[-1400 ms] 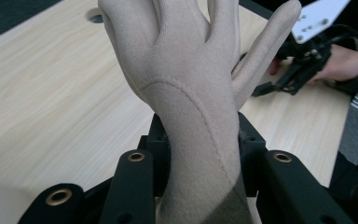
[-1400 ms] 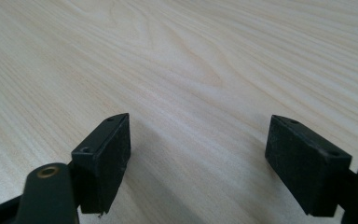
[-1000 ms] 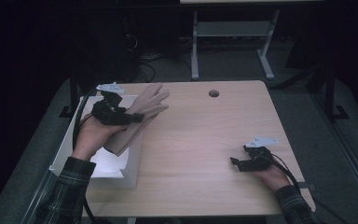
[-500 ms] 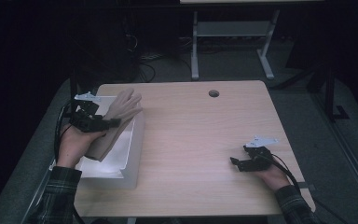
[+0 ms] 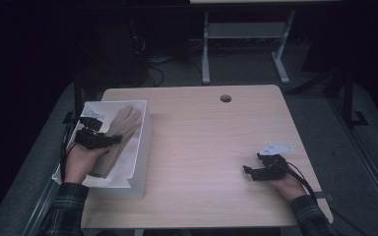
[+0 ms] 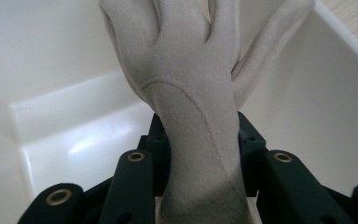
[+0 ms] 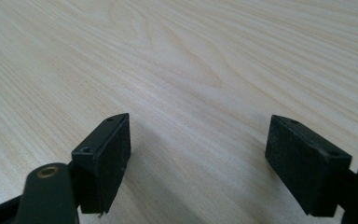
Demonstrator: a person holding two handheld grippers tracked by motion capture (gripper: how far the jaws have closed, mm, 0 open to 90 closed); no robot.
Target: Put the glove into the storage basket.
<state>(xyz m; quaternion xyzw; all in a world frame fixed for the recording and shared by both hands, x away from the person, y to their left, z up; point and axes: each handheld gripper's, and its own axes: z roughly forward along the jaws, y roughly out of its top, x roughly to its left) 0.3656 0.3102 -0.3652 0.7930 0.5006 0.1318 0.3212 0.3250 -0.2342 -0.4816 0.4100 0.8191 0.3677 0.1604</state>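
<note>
A beige suede glove (image 5: 119,129) lies stretched inside a white bin (image 5: 144,142) at the table's left edge. My left gripper (image 5: 112,139) is shut on the glove's wrist part, hand lowered into the bin. In the left gripper view the glove (image 6: 191,79) rises between the two black jaws, its fingers pointing toward the bin's (image 6: 74,98) far corner. My right gripper (image 5: 248,171) rests on the wooden table (image 5: 211,142) near the front right, open. In the right gripper view my gripper (image 7: 198,154) has bare wood between its jaws.
A dark round grommet hole (image 5: 225,98) sits near the table's far edge. A metal desk frame (image 5: 246,39) stands on the floor behind. Cables (image 5: 152,69) lie on the dark floor at the back left.
My left gripper has carried the glove leftward and down from above the table's left part into the white bin. The right gripper has stayed where it was.
</note>
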